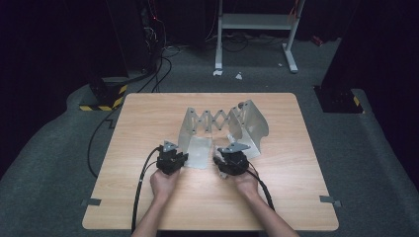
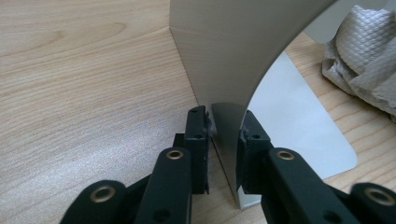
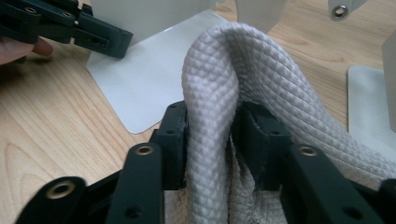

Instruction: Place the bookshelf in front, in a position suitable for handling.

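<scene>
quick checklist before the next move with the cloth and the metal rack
1. Left tongs clamped on the rack's left end plate: ok, pads press its edge.
2. Fold of white cloth between the right tongs: ok.
3. Right tongs' grip firm: cannot tell, the pads touch the fold, pressure unclear.
4. Rack standing upright on the table: ok.
5. Two tongs apart from each other: ok, a gap shows in the high view.
6. Rest of the cloth free of the rack: cannot tell, it lies behind the right tongs.
</scene>
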### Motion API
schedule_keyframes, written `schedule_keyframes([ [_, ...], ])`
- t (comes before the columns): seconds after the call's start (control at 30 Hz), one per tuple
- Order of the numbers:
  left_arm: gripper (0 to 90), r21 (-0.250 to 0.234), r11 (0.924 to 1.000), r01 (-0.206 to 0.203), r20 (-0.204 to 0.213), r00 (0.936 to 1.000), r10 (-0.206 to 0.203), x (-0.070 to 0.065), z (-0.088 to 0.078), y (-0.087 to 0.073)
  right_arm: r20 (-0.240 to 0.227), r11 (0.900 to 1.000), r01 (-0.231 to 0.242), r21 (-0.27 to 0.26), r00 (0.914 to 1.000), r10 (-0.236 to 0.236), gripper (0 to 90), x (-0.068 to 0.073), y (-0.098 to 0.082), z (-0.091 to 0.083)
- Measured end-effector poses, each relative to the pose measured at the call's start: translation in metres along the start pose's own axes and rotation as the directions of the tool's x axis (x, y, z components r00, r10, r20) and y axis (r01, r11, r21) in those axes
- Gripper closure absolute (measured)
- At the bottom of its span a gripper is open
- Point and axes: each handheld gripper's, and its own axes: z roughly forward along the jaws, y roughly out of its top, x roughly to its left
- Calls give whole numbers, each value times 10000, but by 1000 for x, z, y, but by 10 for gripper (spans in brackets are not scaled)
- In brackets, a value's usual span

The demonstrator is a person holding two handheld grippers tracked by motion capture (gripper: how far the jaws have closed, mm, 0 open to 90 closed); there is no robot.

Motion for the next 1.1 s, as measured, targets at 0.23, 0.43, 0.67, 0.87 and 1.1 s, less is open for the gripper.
schedule_keyframes([
  [0.23, 714, 0, 9998, -200, -69, 9998, 200, -2, 0, 0, -62, 9997, -240, -105, 9997, 240, 532, -2, 1, -11],
  [0.43, 686, -10, 9998, -206, -120, 9997, 206, -2, 0, 0, -89, 9994, -289, -203, 9995, 287, 498, -3, 3, -21],
  [0.67, 677, -17, 9998, -197, -136, 9997, 197, -3, 0, 0, -433, 9976, -423, -542, 9983, 400, 488, -4, 1, -36],
  [0.87, 661, -19, 9998, -204, -148, 9997, 203, -3, 0, 0, -87, 9932, -575, -1009, 9983, 569, 487, -15, -7, -58],
  [1.1, 627, -21, 9998, -210, -218, 9995, 209, -3, 0, 0, 608, 9842, -1319, -1184, 9883, 1398, 492, -45, -24, -78],
])
